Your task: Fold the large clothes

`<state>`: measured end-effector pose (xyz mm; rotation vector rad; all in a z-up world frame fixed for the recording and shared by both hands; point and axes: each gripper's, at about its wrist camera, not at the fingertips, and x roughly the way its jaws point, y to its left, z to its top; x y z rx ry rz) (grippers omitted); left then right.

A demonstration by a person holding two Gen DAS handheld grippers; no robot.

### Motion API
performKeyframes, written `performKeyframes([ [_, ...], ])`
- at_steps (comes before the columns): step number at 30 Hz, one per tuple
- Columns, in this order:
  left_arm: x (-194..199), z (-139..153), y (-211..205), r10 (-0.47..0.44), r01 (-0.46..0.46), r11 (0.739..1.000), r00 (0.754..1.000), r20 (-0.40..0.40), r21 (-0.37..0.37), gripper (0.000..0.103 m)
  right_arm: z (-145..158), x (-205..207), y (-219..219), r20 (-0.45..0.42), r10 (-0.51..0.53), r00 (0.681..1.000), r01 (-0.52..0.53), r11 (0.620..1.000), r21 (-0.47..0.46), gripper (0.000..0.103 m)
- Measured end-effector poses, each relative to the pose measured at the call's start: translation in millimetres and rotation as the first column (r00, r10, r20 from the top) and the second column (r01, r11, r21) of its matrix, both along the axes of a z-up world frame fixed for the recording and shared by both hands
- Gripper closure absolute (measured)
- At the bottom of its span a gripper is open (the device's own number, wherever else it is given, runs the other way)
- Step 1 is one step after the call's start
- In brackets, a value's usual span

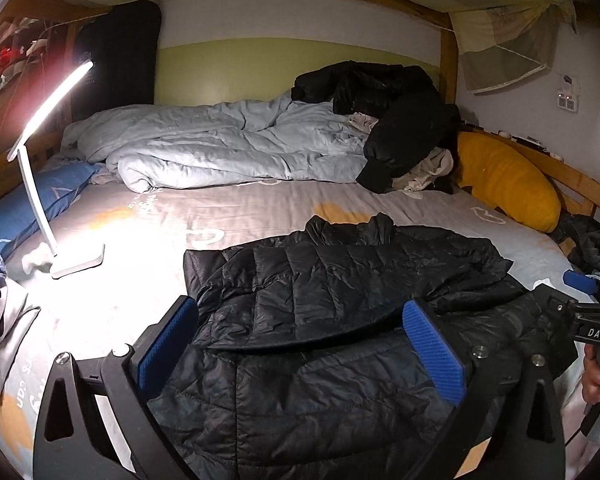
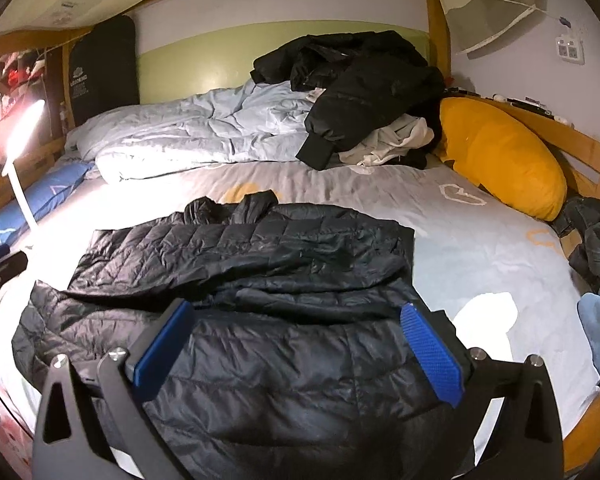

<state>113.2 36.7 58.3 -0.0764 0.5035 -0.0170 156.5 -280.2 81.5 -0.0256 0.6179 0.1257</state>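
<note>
A black quilted puffer jacket (image 1: 340,300) lies flat on the grey bed sheet (image 1: 240,208), collar away from me and a sleeve folded across its body. It also shows in the right wrist view (image 2: 260,280). My left gripper (image 1: 300,312) is open and empty above the jacket's near part, its blue pads (image 1: 432,348) spread wide. My right gripper (image 2: 296,312) is open and empty above the jacket's lower half. The right gripper's body shows at the right edge of the left wrist view (image 1: 588,320).
A lit white desk lamp (image 1: 52,184) stands on the bed at left. A crumpled pale blue duvet (image 1: 220,144) and a heap of black and white clothes (image 1: 400,120) lie at the back. An orange pillow (image 2: 500,160) lies along the wooden rail at right.
</note>
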Motion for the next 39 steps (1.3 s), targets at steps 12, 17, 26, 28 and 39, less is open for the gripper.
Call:
performKeyframes([
  [12,-18,-17,-17,-0.037,0.038,0.998,0.999,-0.022,0.053,0.001,-9,-13,5,-0.015,0.019,1.0,-0.019,1.0,0.005,0.0],
  [17,-27,-32,-20,-0.048,0.051,0.997,0.997,-0.054,0.059,0.001,-23,-20,5,-0.057,0.04,0.998,-0.041,0.999,-0.007,0.0],
  [26,-49,-71,-54,-0.135,0.161,0.972,0.979,-0.153,0.173,0.001,-58,-59,21,-0.115,0.116,0.987,-0.128,0.987,-0.102,0.0],
  [28,-53,-78,-66,-0.161,0.197,0.956,0.972,-0.169,0.219,0.001,-69,-67,28,-0.14,0.14,0.98,-0.16,0.976,-0.148,0.0],
  [39,-49,-122,-104,-0.197,0.321,0.862,0.925,-0.324,0.392,0.001,-108,-84,52,-0.173,0.146,0.974,-0.21,0.866,-0.454,0.0],
])
